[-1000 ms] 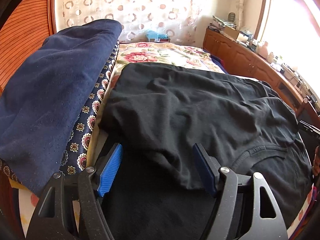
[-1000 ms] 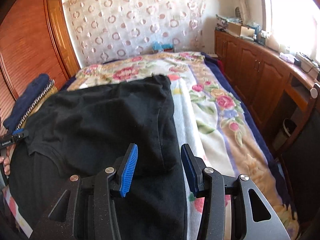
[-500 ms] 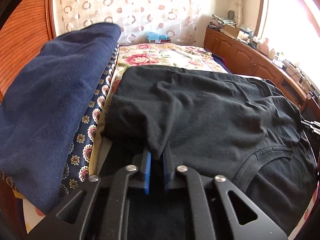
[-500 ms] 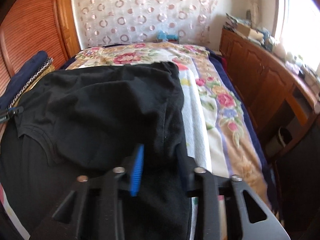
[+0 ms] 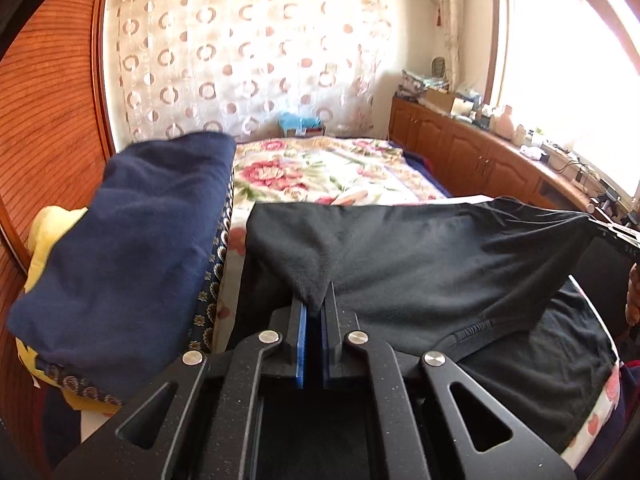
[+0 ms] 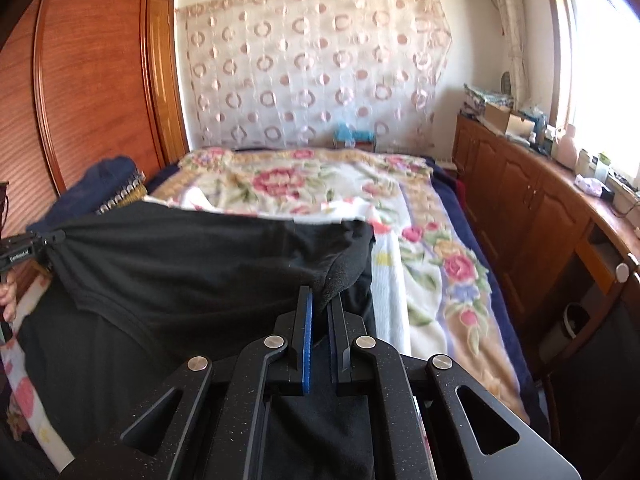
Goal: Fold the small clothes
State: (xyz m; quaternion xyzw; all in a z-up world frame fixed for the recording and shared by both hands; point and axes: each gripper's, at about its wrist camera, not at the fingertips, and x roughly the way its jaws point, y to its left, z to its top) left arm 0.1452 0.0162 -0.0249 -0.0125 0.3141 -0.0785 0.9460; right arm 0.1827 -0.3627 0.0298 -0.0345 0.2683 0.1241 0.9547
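A black garment [image 5: 408, 264] lies on the flowered bed. My left gripper [image 5: 314, 306] is shut on its near left corner and holds that corner raised off the bed. My right gripper [image 6: 322, 306] is shut on the near right corner of the same black garment [image 6: 192, 268], also raised. The cloth hangs stretched between the two grippers, with its collar edge drooping below. The right gripper's tip [image 5: 618, 236] shows at the right edge of the left wrist view; the left gripper's tip [image 6: 24, 250] shows at the left edge of the right wrist view.
A stack of folded clothes topped by a navy piece [image 5: 132, 232] lies left of the garment. The flowered blanket [image 6: 304, 184] stretches beyond. A wooden wardrobe [image 6: 88, 80] stands at the left, and low wooden cabinets [image 6: 532, 208] with clutter run along the right under the window.
Both grippers closed on the garment's near corners and lifted them; the cloth's near edge rose off the bed and now hangs taut between them.
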